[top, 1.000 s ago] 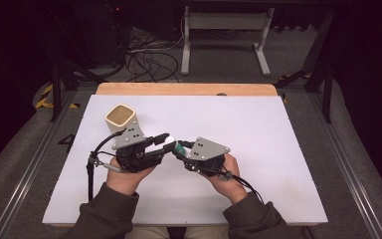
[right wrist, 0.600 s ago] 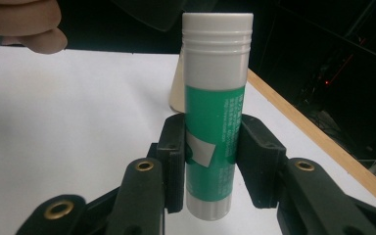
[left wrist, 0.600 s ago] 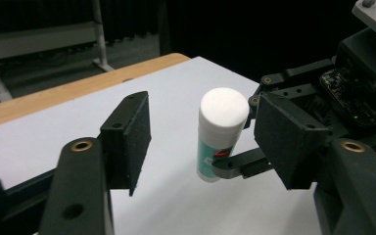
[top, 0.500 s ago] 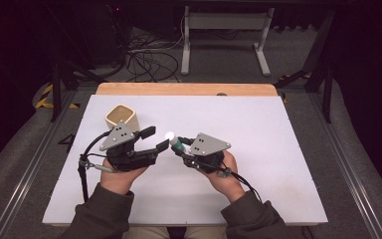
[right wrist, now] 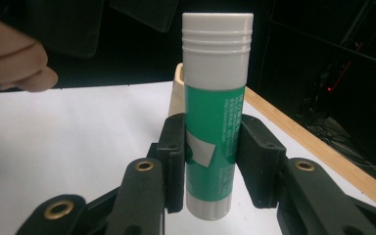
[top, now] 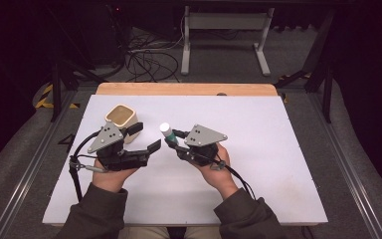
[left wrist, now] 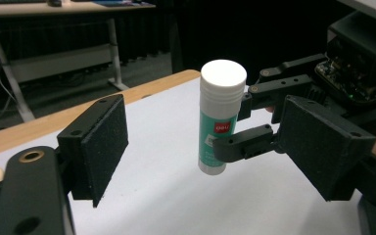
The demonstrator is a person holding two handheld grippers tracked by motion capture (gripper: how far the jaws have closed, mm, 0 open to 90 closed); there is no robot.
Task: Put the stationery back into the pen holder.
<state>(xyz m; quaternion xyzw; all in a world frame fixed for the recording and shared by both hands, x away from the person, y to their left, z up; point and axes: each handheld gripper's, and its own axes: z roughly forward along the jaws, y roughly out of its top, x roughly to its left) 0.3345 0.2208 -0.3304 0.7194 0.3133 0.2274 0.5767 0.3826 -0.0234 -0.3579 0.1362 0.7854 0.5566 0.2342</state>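
Note:
A glue stick (top: 166, 132) with a green label and a white cap stands upright above the white table (top: 258, 149). My right gripper (top: 173, 141) is shut on its lower body; in the right gripper view both pads (right wrist: 175, 161) press the glue stick (right wrist: 217, 122) from either side. My left gripper (top: 145, 138) hovers just left of it, open. In the left gripper view its two pads (left wrist: 100, 147) stand wide apart with the glue stick (left wrist: 220, 122) beyond them, clear of both.
A beige cup (top: 122, 117) stands on the table behind the left gripper, and its edge (right wrist: 176, 93) shows behind the stick. The table's wooden far edge (top: 186, 89) lies beyond. Table legs and cables are on the floor past it.
The left gripper has drawn back to the left, away from the glue stick, and its jaws have spread. The stick has turned upright in the right gripper.

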